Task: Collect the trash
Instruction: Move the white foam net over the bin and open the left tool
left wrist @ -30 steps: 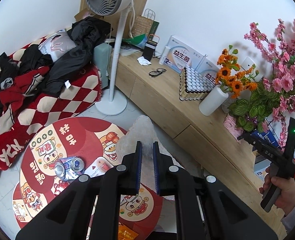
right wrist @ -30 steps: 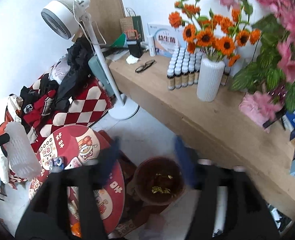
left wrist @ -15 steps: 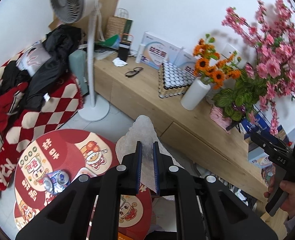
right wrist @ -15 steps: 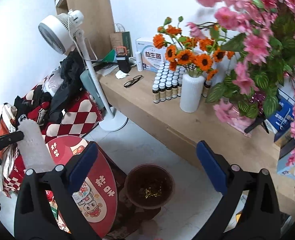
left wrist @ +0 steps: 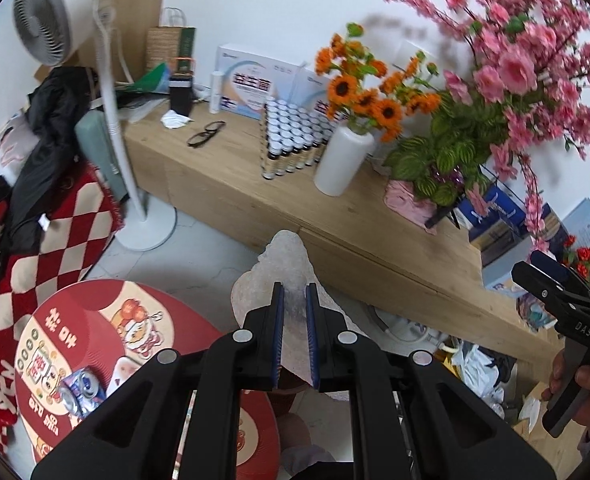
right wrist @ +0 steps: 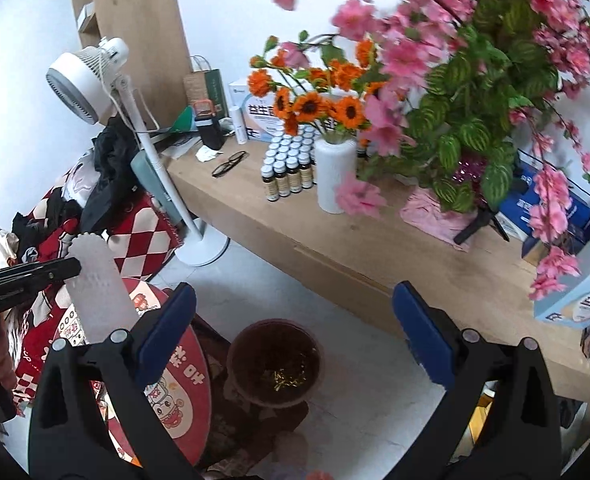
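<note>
Our left gripper [left wrist: 293, 336] has its fingers clamped on a white, crinkled foam wrapper [left wrist: 285, 264], carried in the air beside the round red table [left wrist: 95, 320]. A crushed drink can [left wrist: 81, 390] lies on that table. To the right of the table, a brown bin [right wrist: 275, 360] sits on the floor with gold scraps inside. Our right gripper [right wrist: 293, 336] hangs above the bin, fingers spread wide and empty, having just been opening. To finish well, we judge the wrapper should be centred over the bin before release. The other gripper's handle [left wrist: 583, 330] reads "DAS". Boxes [left wrist: 251, 80] on the wooden counter [left wrist: 223, 184] carry Chinese characters.
</note>
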Action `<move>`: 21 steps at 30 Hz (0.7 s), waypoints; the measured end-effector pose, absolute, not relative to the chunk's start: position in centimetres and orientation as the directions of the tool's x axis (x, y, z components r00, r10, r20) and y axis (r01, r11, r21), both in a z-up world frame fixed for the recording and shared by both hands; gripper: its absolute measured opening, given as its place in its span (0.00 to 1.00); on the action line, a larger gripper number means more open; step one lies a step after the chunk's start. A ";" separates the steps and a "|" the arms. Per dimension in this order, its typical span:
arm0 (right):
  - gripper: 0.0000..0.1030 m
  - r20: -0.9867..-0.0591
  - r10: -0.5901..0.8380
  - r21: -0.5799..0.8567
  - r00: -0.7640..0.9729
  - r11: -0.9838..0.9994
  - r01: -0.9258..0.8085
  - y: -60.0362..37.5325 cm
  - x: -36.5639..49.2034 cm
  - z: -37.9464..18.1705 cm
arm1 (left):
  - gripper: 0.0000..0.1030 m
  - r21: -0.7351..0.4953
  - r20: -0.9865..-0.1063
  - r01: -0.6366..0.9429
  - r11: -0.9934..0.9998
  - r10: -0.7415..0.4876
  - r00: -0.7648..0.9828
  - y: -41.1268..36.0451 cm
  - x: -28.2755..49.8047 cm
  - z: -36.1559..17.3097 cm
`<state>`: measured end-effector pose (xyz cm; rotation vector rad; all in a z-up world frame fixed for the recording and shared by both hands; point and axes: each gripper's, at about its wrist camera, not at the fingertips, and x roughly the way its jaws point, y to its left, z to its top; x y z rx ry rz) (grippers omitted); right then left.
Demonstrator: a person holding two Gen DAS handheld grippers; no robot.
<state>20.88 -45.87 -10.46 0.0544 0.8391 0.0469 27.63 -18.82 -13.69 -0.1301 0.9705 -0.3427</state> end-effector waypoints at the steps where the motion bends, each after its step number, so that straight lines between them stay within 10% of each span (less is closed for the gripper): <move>1: 0.94 -0.744 0.060 0.065 0.666 0.998 -0.016 -46.2 20.8 -10.5 | 0.10 -0.259 -0.787 0.236 0.936 -0.347 0.511 -19.4 27.9 -13.8; 9: 0.94 -0.747 0.037 0.038 0.664 0.999 -0.013 -47.3 20.7 -10.7 | 0.17 -0.266 -0.795 0.306 0.914 -0.387 0.467 -23.4 30.2 -14.7; 13: 0.94 -0.747 0.037 0.037 0.664 0.999 -0.014 -47.5 20.8 -10.7 | 0.53 -0.276 -0.787 0.329 0.903 -0.409 0.461 -24.4 30.6 -14.7; 21: 0.94 -0.747 0.056 0.041 0.662 0.998 -0.038 -46.8 21.0 -10.6 | 0.81 -0.251 -0.774 0.254 0.934 -0.351 0.527 -21.7 30.3 -13.8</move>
